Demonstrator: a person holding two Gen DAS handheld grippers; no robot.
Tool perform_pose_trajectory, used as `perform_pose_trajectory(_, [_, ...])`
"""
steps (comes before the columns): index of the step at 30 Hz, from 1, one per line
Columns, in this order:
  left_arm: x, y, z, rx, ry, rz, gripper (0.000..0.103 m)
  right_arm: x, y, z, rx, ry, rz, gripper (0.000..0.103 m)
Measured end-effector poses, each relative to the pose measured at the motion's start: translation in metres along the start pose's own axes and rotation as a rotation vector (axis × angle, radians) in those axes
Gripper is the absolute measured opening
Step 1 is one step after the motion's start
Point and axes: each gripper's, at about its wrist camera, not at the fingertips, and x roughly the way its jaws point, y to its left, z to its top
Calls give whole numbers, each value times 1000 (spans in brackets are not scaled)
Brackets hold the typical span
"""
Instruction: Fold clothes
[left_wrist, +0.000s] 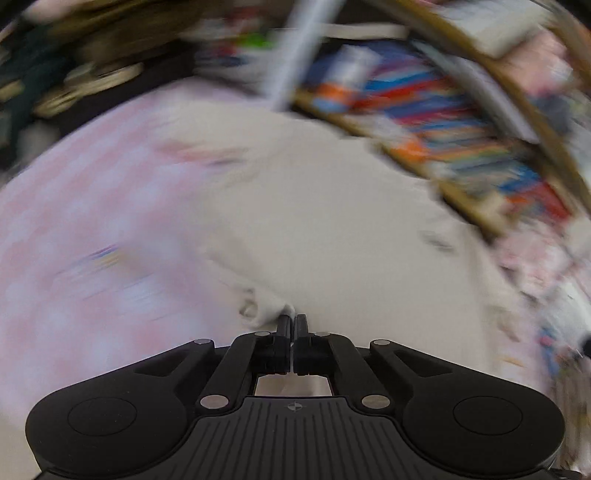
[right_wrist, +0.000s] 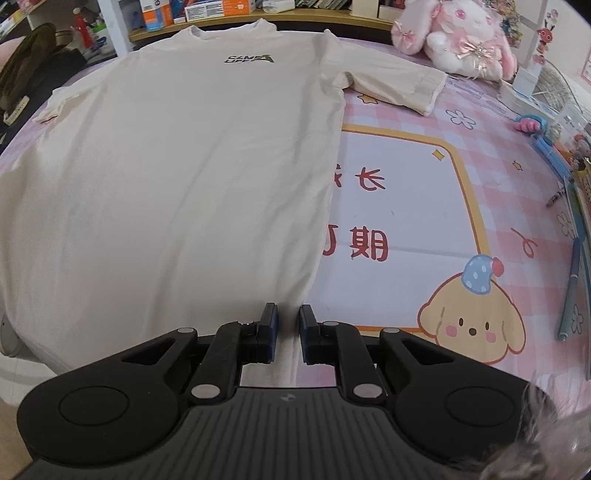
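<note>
A cream T-shirt (right_wrist: 177, 177) lies spread flat, front up, across the left and middle of the right wrist view, its collar at the top centre of the frame and a small dark logo (right_wrist: 249, 58) just below the collar. One short sleeve (right_wrist: 399, 88) reaches out toward the upper right, the other (right_wrist: 55, 107) toward the left edge. The hem runs along the bottom of the frame, where the right gripper (right_wrist: 287, 325) sits over the shirt's lower right corner; its blue-padded fingers (right_wrist: 271, 332) stand a narrow gap apart with cloth showing in that gap, though whether the pads press on it cannot be told. The shirt rests on a pink checked sheet (right_wrist: 424, 155) printed with a white panel, red characters and a cartoon puppy (right_wrist: 472, 321) at the lower right. A pink and white plush rabbit (right_wrist: 454, 33) sits at the upper right, and a shelf of boxes (right_wrist: 207, 11) lines the top edge. The left wrist view is heavily blurred: the shirt (left_wrist: 314, 229) fills its middle, the pink sheet (left_wrist: 74, 240) its left, colourful shelves (left_wrist: 443, 122) its upper right. The left gripper (left_wrist: 292, 321) is pinched fully together on a bunched fold of the shirt's edge at bottom centre.
</note>
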Motion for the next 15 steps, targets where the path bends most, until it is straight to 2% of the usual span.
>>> perform_pose_trajectory(1, [13, -20, 6, 39, 19, -28, 1, 0, 0, -1, -10, -2, 6, 12])
perform_pose_trajectory(3, [42, -55, 12, 131, 90, -62, 14, 0, -2, -1, -24, -3, 21, 12])
perform_pose_trajectory(5, [47, -69, 10, 208, 91, -6, 14, 0, -4, -1, -31, 0, 36, 12])
perform_pose_trajectory(7, [48, -80, 7, 282, 79, 64, 19, 0, -6, -1, -40, 2, 47, 12])
perform_pose_trajectory(11, [12, -56, -8, 256, -5, 96, 23, 0, -8, -3, -63, -6, 65, 12])
perform_pose_trajectory(15, [-15, -25, -18, 221, -39, 203, 23, 0, -10, -3, -72, -4, 79, 12])
